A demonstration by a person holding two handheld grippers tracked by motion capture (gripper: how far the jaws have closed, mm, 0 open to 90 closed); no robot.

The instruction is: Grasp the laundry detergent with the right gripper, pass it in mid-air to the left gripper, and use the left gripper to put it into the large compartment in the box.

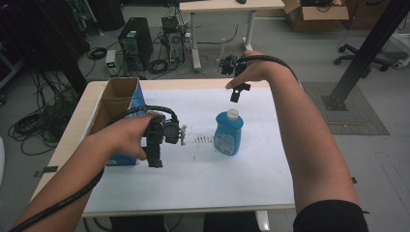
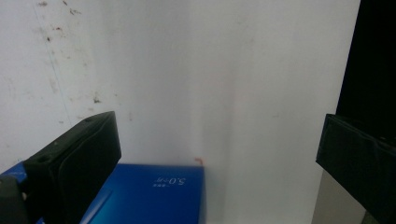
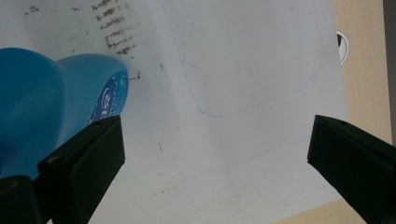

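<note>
Left gripper jaws wide, empty; right gripper wide above blue bottle

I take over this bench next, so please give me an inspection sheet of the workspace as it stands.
Surface: white sheet on the table, stained with dark marks.
Job's things: blue bottle upright, white cap on; open cardboard box with blue side at the left edge.
Clutter: nothing seen.
Grippers: left gripper open beside the box; right gripper open above the bottle; both empty.
Cables: black cable trails along each forearm.
Surroundings: computer towers, floor wiring, office chair.
</note>
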